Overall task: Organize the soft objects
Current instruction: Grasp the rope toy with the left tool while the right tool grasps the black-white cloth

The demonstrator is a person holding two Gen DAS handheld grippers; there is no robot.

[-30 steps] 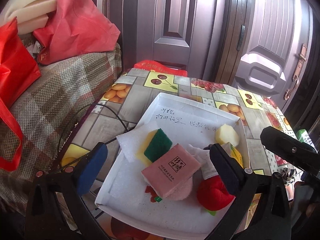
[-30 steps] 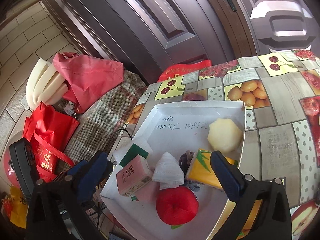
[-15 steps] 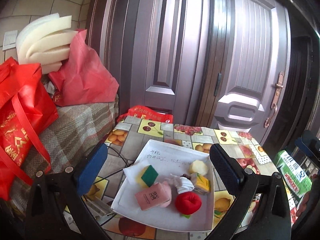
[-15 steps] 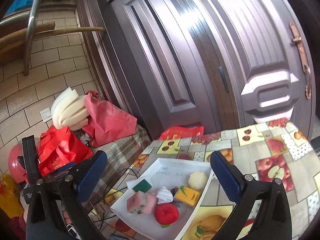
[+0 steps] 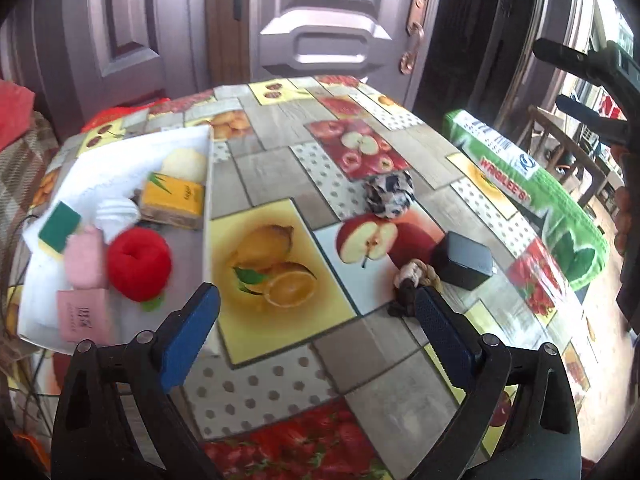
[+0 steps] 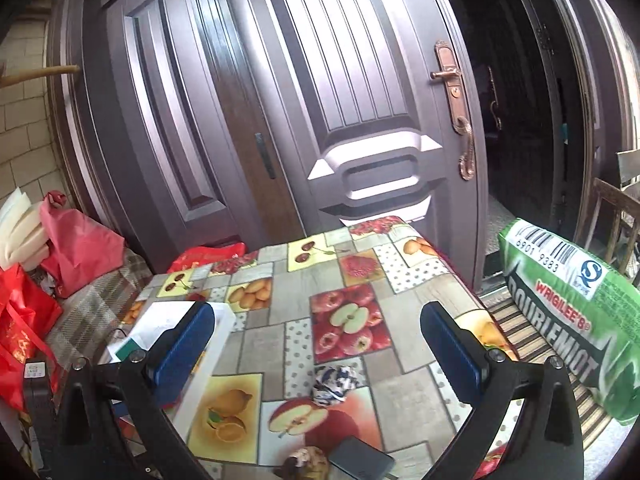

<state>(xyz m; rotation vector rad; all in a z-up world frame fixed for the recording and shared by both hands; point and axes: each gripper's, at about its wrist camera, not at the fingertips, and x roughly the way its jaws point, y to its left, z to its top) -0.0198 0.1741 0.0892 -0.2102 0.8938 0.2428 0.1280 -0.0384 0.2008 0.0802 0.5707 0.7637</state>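
- while both grippers hang over the table (image 5: pixel 280 380) with nothing in them, the left gripper (image 5: pixel 316 328) has its blue pads spread wide and the right gripper (image 6: pixel 316 344) is spread just as wide.
- most soft things already sit in the white tray (image 5: pixel 40 320) at the table's left side; i count seven there: one red plush (image 5: pixel 138 264), one pink pad (image 5: pixel 84 260), one pink pack (image 5: pixel 82 314), one green-topped sponge (image 5: pixel 60 226), one white wad (image 5: pixel 116 212), one yellow pack (image 5: pixel 174 196), one pale foam lump (image 5: pixel 184 162).
- right of the tray, well apart from it, three loose things lie on the cloth: one patterned ball (image 5: pixel 388 194), one brown knot (image 5: pixel 414 278) and one black box (image 5: pixel 462 260) touching or just beside that knot.
- one big green cushion (image 5: pixel 560 216) leans off the table's right edge.
- my guess is the ball or the knot goes next.
- risk: the ball looks round and light, so pads closing off-centre could squirt it away toward the far edge.
- risk: the knot sits so near the box that a pad could catch the box and shove it.
- risk: the tray is crowded near its right wall, so a careless drop may land on the rim and spill back out.
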